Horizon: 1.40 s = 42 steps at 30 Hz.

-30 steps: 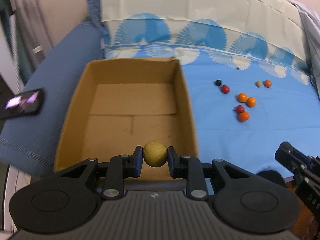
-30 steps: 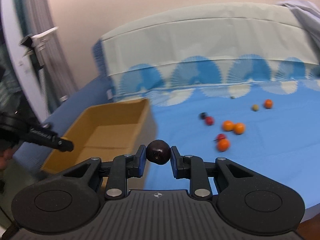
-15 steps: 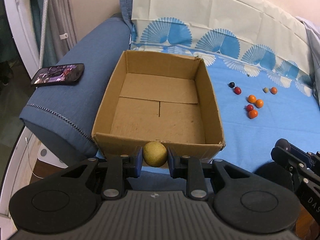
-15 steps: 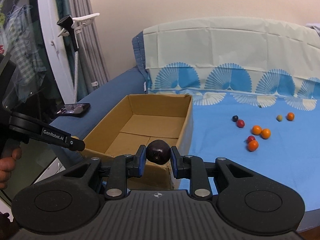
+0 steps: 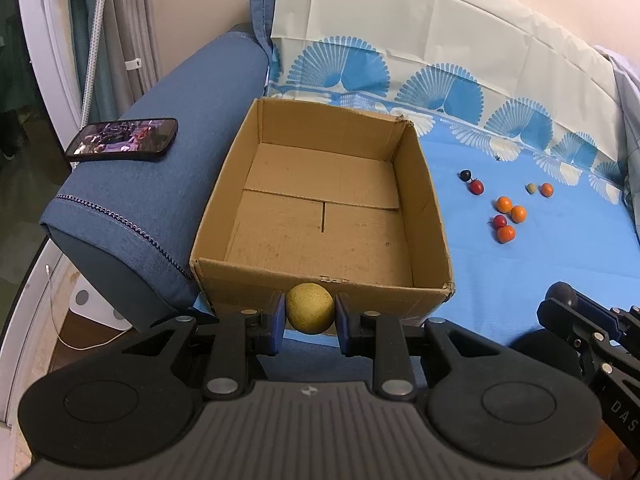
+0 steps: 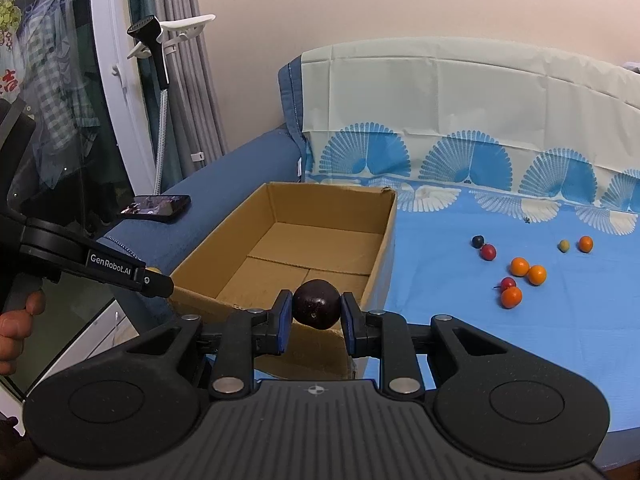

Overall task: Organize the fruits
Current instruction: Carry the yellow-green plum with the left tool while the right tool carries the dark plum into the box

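Observation:
My left gripper (image 5: 309,316) is shut on a round yellow fruit (image 5: 309,307), held just in front of the near wall of an open cardboard box (image 5: 320,280) on the blue sheet. My right gripper (image 6: 314,314) is shut on a dark purple fruit (image 6: 316,309), held at the box's (image 6: 382,252) near right corner. Nothing lies in the box. Several small orange, red and dark fruits (image 5: 505,216) lie on the sheet to the right of the box; they also show in the right wrist view (image 6: 520,270).
A phone (image 5: 122,140) lies on the blue sofa armrest (image 5: 160,184) left of the box. The sofa backrest with a fan-pattern cover (image 5: 440,60) rises behind. A window, curtains and a steamer stand (image 6: 160,60) are at far left.
Both grippers have pulled back and risen from the box, each still holding its fruit. The whole box now shows in front of them.

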### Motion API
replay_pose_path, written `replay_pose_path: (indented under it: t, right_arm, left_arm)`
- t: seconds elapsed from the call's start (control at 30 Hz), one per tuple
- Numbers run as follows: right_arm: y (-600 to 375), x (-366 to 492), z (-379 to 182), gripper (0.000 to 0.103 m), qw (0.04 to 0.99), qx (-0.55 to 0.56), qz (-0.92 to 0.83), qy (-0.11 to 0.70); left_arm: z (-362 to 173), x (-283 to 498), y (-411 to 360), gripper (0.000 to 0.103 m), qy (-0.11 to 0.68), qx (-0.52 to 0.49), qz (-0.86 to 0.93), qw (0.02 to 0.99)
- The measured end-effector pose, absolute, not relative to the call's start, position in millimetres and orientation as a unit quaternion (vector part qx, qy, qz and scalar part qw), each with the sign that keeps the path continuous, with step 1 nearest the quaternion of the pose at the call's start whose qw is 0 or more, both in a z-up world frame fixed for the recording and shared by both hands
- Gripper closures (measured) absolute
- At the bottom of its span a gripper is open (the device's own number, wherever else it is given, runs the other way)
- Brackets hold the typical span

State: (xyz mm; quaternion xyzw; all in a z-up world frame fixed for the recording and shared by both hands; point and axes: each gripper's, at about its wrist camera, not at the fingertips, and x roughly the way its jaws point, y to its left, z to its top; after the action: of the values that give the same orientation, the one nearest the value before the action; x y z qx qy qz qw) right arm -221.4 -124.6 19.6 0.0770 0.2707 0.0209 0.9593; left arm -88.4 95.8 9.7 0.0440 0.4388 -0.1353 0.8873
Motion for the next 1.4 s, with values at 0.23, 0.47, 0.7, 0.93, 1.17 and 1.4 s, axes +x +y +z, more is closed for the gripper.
replay_pose_path:
  t: [0.23, 0.47, 0.7, 0.93, 1.17, 1.4]
  right_arm:
    - [-120, -215, 17, 0.076, 0.957, 0.074, 0.025, 0.278]
    - [-120, -204, 12, 0.076, 0.954, 0.071, 0.031, 0.289]
    - [-122, -181, 4, 0.076, 0.95, 0.074, 0.031, 0.302]
    - [-126, -145, -8, 0.076, 0.944, 0.086, 0.035, 0.318]
    - [-124, -101, -22, 0.076, 0.939, 0.082, 0.042, 0.332]
    - [-122, -58, -38, 0.076, 0.936, 0.067, 0.048, 0.343]
  left_arm:
    - [5, -83, 96, 0.074, 0.445, 0.044, -0.133, 0.884]
    - [-1, -71, 94, 0.074, 0.453, 0.046, -0.132, 0.88]
    - [-10, -50, 92, 0.074, 0.467, 0.045, -0.127, 0.874]
    - [-21, -18, 90, 0.074, 0.481, 0.051, -0.121, 0.867]
    - [-33, 17, 84, 0.074, 0.489, 0.063, -0.115, 0.863]
    - [-50, 55, 74, 0.074, 0.5, 0.073, -0.108, 0.856]
